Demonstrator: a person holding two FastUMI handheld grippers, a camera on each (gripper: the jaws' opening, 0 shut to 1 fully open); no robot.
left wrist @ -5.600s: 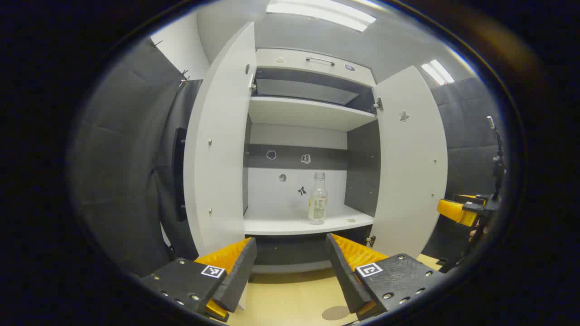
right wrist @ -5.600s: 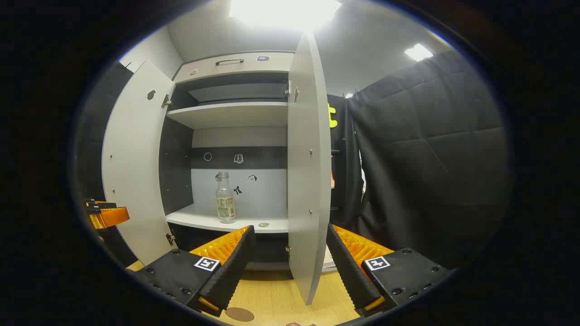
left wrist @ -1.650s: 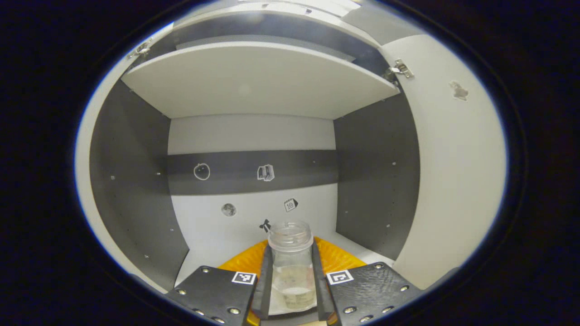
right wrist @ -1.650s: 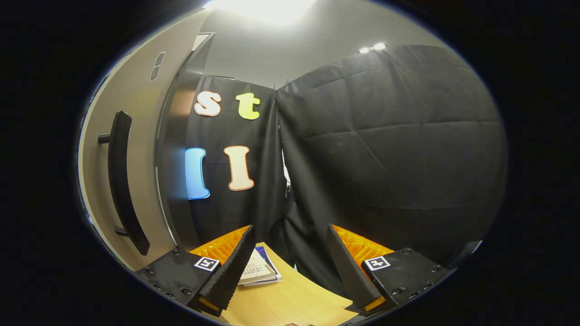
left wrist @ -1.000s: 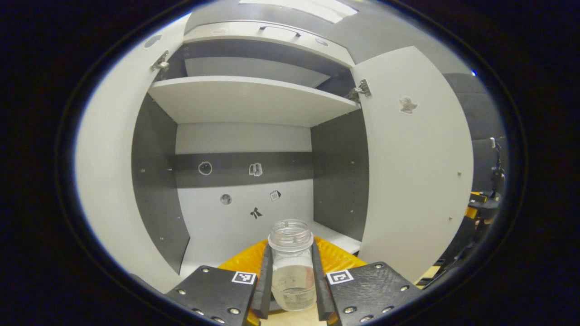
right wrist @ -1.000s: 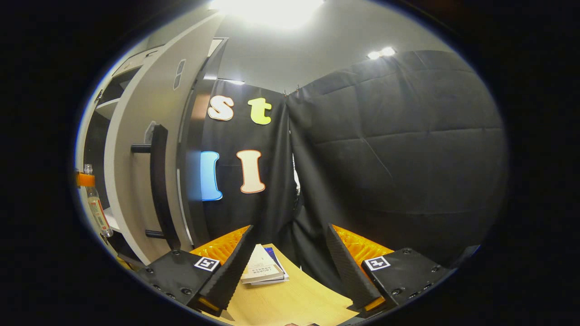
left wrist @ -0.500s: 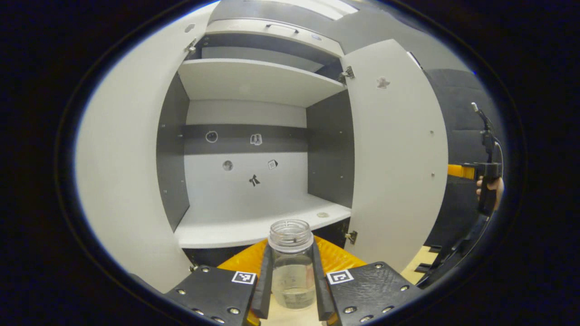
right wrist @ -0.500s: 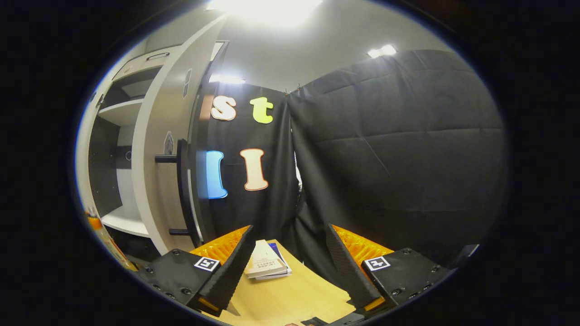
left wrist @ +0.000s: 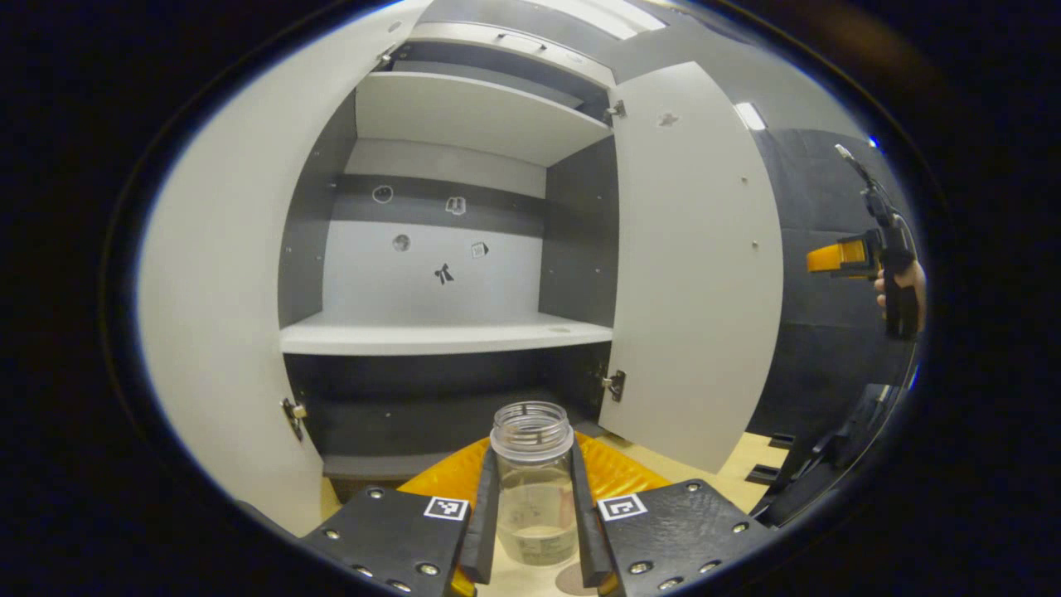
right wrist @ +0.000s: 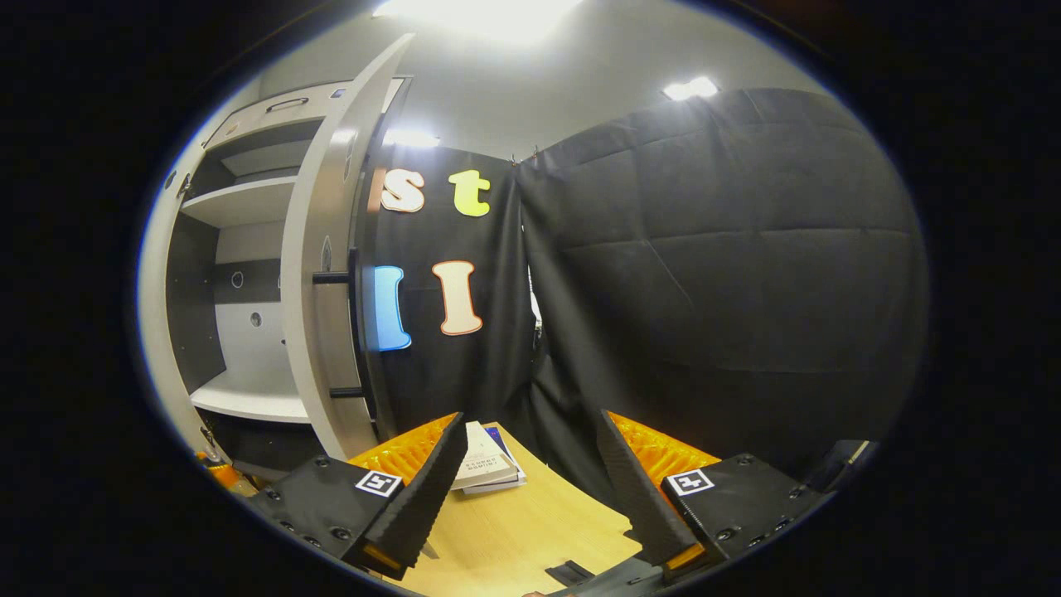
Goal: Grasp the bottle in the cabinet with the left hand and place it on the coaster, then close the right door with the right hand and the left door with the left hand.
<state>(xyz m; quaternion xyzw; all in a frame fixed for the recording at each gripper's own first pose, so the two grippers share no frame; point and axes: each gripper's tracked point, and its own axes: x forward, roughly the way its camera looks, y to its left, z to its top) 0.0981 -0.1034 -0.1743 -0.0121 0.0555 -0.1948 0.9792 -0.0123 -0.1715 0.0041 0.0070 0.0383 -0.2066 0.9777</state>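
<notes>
My left gripper [left wrist: 532, 464] is shut on a clear, uncapped bottle [left wrist: 535, 497] with a little liquid in it, held upright outside the cabinet and below its lower shelf [left wrist: 439, 337]. Just under the bottle peeks the edge of a brown coaster [left wrist: 570, 580]. Both cabinet doors stand open: the left door [left wrist: 215, 290] and the right door [left wrist: 696, 265]. In the left gripper view, my right gripper [left wrist: 833, 259] is held by a hand beyond the right door. In the right gripper view, my right gripper [right wrist: 530, 423] is open and holds nothing, to the right of the right door's edge [right wrist: 319, 290] and its dark handle [right wrist: 352, 332].
A wooden tabletop [right wrist: 530, 531] lies under both grippers. A small stack of books [right wrist: 489, 468] rests on it by the black cloth wall [right wrist: 704, 290]. An upper shelf [left wrist: 472, 116] spans the cabinet. A small dark part [right wrist: 568, 572] lies on the table.
My left gripper has drawn the bottle back out of the cabinet and lowered it, so the shelf now sits higher and farther. The right gripper view has turned slightly, showing the door more edge-on.
</notes>
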